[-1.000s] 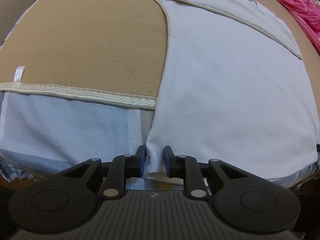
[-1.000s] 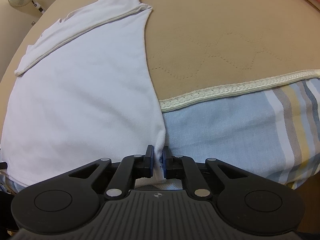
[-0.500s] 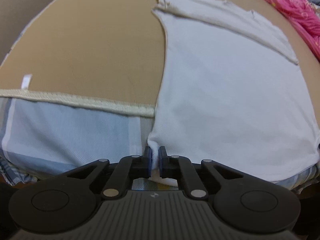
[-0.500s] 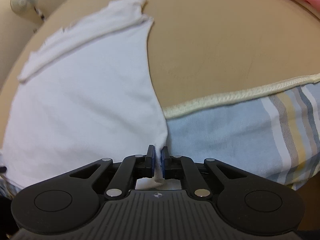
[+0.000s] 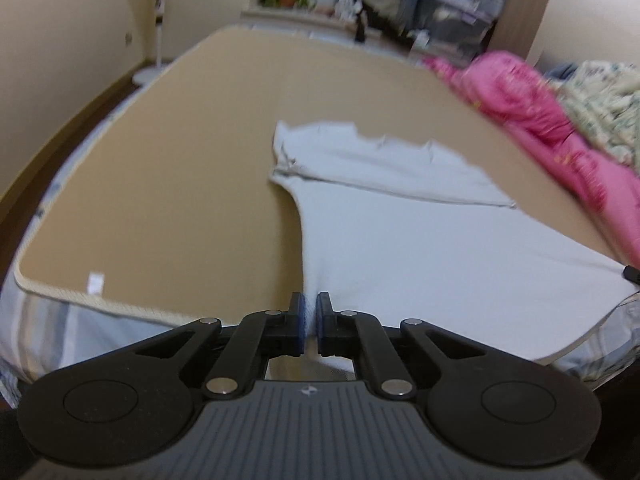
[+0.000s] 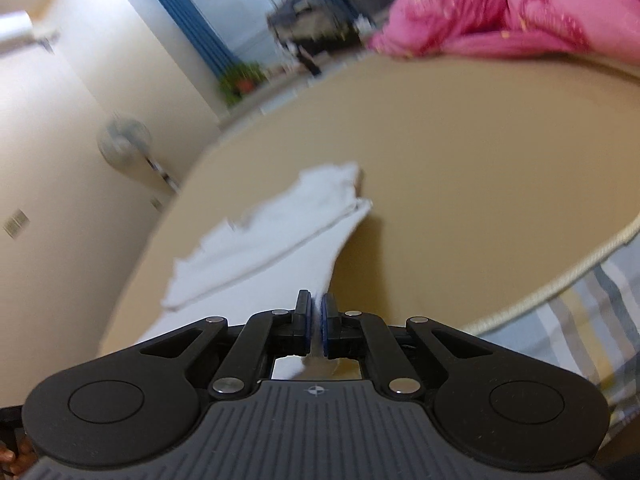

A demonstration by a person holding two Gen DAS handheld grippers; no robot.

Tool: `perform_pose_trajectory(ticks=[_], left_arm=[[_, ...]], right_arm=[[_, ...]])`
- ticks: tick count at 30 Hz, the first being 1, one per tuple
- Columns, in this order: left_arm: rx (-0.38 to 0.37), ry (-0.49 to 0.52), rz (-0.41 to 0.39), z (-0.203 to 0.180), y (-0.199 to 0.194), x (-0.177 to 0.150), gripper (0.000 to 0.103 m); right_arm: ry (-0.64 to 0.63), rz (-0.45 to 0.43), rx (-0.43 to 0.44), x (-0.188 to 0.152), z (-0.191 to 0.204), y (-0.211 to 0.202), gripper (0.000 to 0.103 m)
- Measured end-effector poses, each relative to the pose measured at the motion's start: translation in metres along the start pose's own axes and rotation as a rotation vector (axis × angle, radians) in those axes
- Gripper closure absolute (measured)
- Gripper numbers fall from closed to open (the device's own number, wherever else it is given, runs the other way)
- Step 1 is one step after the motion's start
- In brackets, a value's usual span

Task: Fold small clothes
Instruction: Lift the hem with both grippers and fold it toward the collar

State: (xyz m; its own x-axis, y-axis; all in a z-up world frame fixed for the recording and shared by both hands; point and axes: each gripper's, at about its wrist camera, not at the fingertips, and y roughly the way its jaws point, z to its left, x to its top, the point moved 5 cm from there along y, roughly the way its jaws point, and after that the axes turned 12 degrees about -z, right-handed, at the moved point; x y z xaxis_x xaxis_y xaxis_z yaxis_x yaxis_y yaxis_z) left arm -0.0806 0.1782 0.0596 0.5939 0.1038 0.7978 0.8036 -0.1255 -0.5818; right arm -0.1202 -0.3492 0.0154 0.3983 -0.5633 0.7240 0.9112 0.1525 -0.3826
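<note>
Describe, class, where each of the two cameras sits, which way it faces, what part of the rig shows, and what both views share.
Left wrist: sits on the left tongs, facing forward over the bed toward the window; tongs shut on the white shirt at its near left corner.
Right wrist: sits on the right tongs, facing forward and left toward the wall; tongs shut on the shirt's near right corner.
Shared: the shirt, tan mat, pink blanket, fan.

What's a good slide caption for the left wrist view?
Left gripper pinching the near hem corner of a white shirt spread on a tan bed mat.
</note>
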Motion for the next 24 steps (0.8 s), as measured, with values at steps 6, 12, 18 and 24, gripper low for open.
perform_pose_trajectory(ticks=[6,12,18,24], left_arm=[[-0.107,-0.069,-0.084,0.009,-0.088,0.021,0.098],[-0.125,-0.160,-0.093,0.024,-0.108,0.028,0.097],[-0.077,-0.173,-0.027,0.035,0.001,0.048,0.097],[-0.013,-0.061,0.076,0.028,0.158,0.072,0.097]], right_arm=[[0.050,-0.120,0.126,0.021,0.012,-0.073,0.099],[0.080,-0.192,0.203,0.031,0.013,-0.125,0.099],[0.081,-0.085,0.119,0.048,-0.009,-0.017,0.099],[0.043,0.120,-0.073,0.067,-0.041,0.142,0.099]])
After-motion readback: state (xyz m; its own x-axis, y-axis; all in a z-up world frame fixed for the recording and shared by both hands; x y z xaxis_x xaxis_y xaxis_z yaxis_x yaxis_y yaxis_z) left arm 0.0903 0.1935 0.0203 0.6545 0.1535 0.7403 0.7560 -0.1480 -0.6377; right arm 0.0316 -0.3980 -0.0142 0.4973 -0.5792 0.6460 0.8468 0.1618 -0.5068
